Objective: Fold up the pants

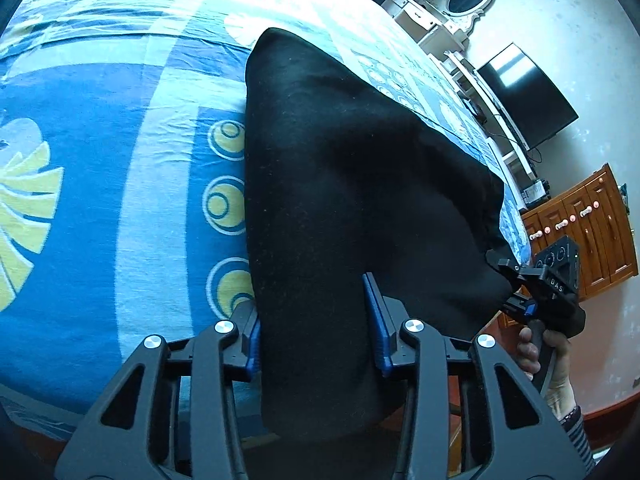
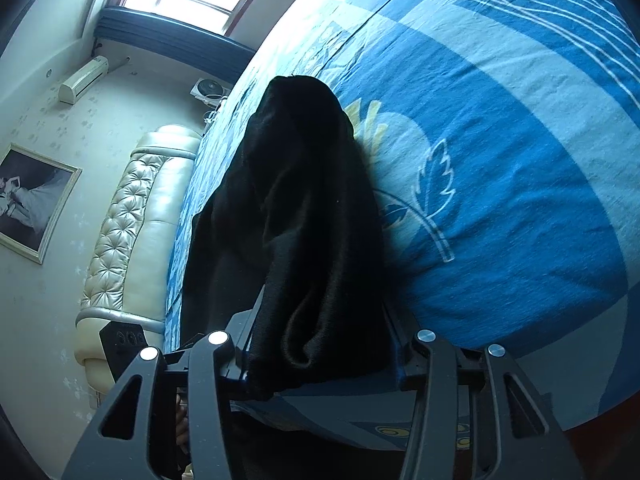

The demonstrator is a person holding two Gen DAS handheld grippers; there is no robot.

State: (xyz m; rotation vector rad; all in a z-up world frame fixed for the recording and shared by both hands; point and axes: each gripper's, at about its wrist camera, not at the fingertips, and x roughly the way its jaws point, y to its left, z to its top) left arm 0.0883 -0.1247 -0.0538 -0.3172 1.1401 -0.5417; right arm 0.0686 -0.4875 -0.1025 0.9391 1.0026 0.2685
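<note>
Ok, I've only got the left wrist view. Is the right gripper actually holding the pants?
Observer: Looks so. The pants are bunched between the right gripper's fingers.
Operator: What's past the pants on that side?
Observer: A padded headboard along the bed's edge.
Operator: And the print beside them?
Observer: A leaf print on the sheet, right next to the pants.

My left gripper (image 1: pixel 316 332): black slotted linkage arms, silver screws, blue fingers (image 1: pixel 376 320). My right gripper (image 1: pixel 505 276): black body, white lettering. My hand (image 1: pixel 540 350): bare skin, striped cuff.
</note>
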